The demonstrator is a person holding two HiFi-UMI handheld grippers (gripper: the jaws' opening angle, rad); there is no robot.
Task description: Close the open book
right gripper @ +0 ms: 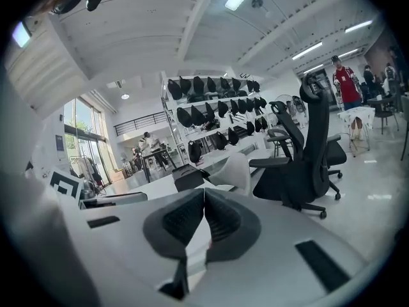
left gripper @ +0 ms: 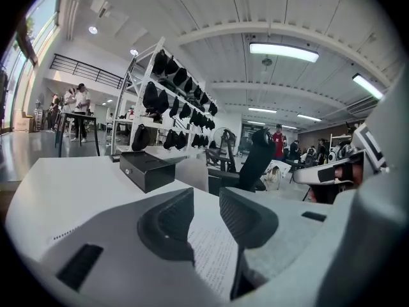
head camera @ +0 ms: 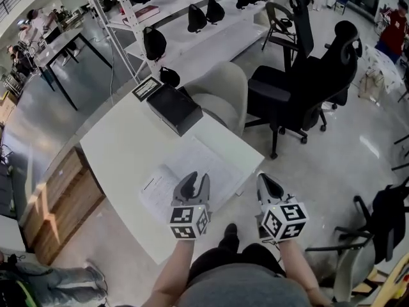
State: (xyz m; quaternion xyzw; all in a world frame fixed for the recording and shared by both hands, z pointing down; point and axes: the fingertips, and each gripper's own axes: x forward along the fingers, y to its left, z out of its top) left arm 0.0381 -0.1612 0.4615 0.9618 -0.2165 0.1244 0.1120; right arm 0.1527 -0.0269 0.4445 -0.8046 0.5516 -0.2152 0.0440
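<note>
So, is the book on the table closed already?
No, the book lies open, both pages facing up on the white table.

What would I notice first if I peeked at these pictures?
The open book lies near the front edge of the white table. The left gripper is over its pages with jaws apart and empty, and the right gripper is beside it, shut. Behind the book sits a black box, and a big black office chair stands right of the table.
</note>
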